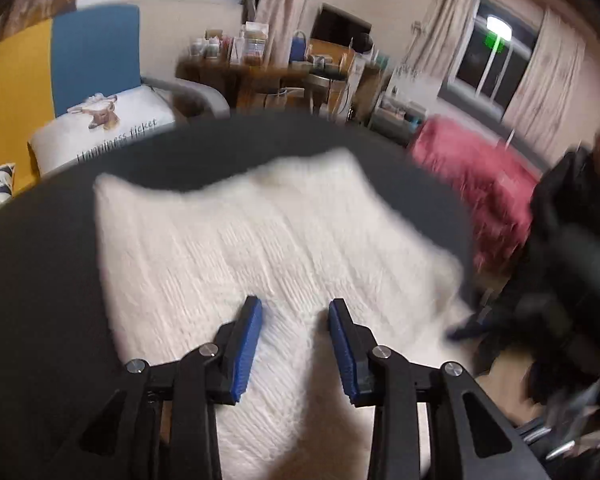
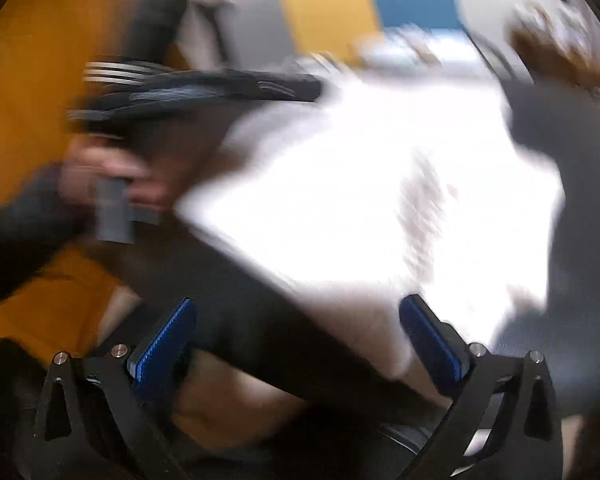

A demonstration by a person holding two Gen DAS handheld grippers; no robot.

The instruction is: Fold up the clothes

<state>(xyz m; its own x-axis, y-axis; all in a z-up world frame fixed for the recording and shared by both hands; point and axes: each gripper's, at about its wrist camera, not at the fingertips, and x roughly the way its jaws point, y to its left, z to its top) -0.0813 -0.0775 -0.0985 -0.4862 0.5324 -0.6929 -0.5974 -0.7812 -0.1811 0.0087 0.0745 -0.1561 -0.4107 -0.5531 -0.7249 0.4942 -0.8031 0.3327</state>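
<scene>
A white knit garment point(image 1: 268, 240) lies spread flat on a dark round table point(image 1: 36, 280). My left gripper point(image 1: 295, 307) hovers over the garment's near part. Its blue pads point(image 1: 249, 344) stand apart with only flat fabric showing between them. The right wrist view is heavily blurred. There my right gripper point(image 2: 298, 303) stands wide open at the table's edge point(image 2: 260, 328), beside a near corner of the garment point(image 2: 360, 200), gripping nothing. A hand point(image 2: 108, 172) in a dark sleeve holds the left gripper point(image 2: 204, 88) at the upper left of that view.
Beyond the table's right side sits something covered in pink cloth point(image 1: 472, 188). A cluttered wooden table point(image 1: 268, 68) stands at the back. A white printed pillow point(image 1: 104, 128) lies at the back left. A blurred dark sleeve point(image 1: 560, 272) fills the right edge.
</scene>
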